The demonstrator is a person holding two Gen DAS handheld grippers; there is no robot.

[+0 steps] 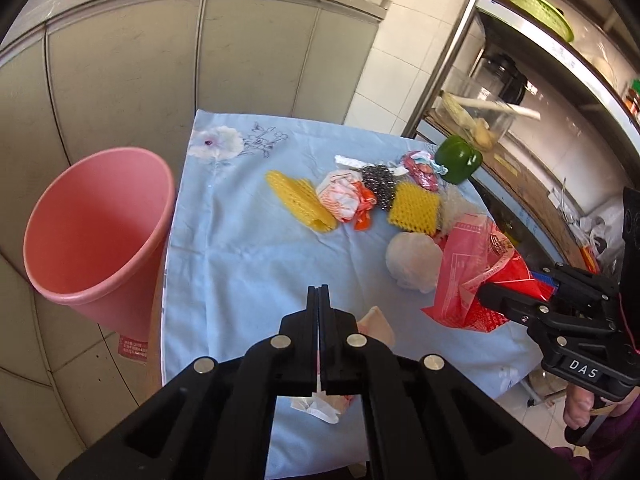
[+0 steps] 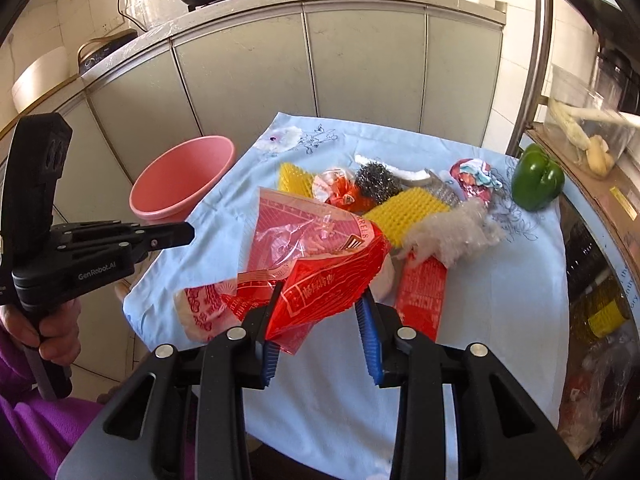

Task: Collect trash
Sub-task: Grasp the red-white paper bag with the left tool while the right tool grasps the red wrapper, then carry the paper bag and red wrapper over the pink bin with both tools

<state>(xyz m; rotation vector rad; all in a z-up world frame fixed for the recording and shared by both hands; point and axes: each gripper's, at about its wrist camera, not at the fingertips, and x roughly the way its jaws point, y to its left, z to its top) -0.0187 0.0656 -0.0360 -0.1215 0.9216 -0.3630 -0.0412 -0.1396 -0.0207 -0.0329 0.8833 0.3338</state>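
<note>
A pink bin point(image 1: 94, 232) stands left of the table; it also shows in the right wrist view point(image 2: 182, 178). My left gripper point(image 1: 319, 294) is shut, with a bit of white wrapper point(image 1: 320, 404) pinched low between its fingers, over the blue cloth point(image 1: 248, 264). My right gripper point(image 2: 322, 312) has its jaws apart around a red plastic bag point(image 2: 320, 280), which hangs against the left finger. In the left wrist view the bag point(image 1: 476, 268) sits at the right gripper's tip point(image 1: 492, 294). Yellow foam nets point(image 1: 300, 200), a crumpled orange-white wrapper point(image 1: 340, 196) and steel wool point(image 1: 378, 180) lie further back.
A green pepper point(image 2: 538, 178) sits at the table's far right corner. A white bagged lump point(image 1: 414, 260) and clear crumpled plastic point(image 2: 452, 232) lie mid-table. Grey cabinets point(image 2: 360, 60) stand behind, and a metal shelf rack point(image 2: 592, 160) is on the right.
</note>
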